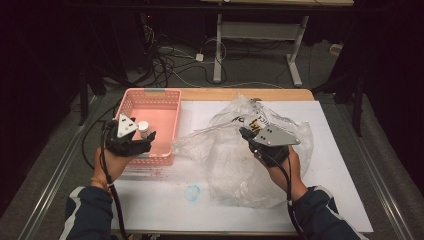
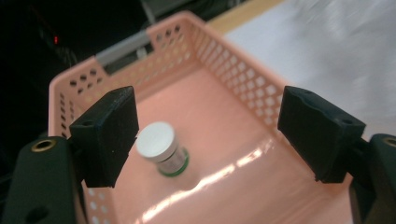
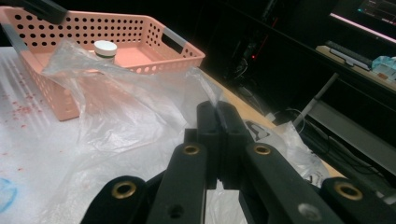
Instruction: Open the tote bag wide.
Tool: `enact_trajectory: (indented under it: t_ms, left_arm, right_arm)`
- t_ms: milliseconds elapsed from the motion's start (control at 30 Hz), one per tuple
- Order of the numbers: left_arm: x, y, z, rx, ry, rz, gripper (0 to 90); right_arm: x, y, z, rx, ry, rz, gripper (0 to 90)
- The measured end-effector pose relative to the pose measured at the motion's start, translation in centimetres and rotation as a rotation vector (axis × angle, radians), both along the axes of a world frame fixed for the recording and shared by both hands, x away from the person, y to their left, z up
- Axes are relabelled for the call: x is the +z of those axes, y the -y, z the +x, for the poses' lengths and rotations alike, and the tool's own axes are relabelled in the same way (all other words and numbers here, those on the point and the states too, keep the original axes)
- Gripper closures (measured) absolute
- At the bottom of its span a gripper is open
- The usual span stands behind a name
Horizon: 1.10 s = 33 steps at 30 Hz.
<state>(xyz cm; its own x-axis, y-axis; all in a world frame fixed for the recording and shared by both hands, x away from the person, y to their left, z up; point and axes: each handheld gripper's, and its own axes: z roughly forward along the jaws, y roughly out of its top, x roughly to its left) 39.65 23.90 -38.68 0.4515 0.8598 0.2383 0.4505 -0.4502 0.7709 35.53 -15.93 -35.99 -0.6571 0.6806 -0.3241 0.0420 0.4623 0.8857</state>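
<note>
Right gripper [image 3: 217, 122] pinches a crinkled clear plastic bag [image 3: 126, 112]; left gripper [image 2: 208, 135] gapes above a white-capped bottle [image 2: 161, 147].

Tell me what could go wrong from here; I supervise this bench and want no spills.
The left gripper, open above the small white-capped bottle in the pink perforated plastic basket, could knock it over. The right gripper pinches only an edge of the clear plastic bag, which might slip or tear.
</note>
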Motion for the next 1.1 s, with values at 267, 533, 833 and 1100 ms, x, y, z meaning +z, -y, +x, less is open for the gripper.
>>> enact_trajectory:
  t_ms: [267, 533, 833, 1100]
  left_arm:
    - [-0.4, 0.0, 5.4, 0.072, -0.186, 0.05, 19.4]
    - [-2.5, -0.7, 8.5, 0.132, -0.348, 0.066, 19.5]
    - [-4.1, -1.4, 10.5, 0.169, -0.496, 0.086, 39.4]
    - [-4.1, -1.3, 10.4, 0.13, -0.498, 0.117, 47.4]
  right_arm:
    - [-0.3, 0.3, 0.1, -0.004, -0.004, 0.002, 90.0]
    - [-0.1, 0.4, 0.0, -0.004, 0.015, 0.008, 90.0]
    - [-0.2, 0.2, -0.1, 0.014, 0.011, -0.008, 90.0]
    - [-0.3, 0.4, -0.1, 0.02, 0.014, -0.013, 90.0]
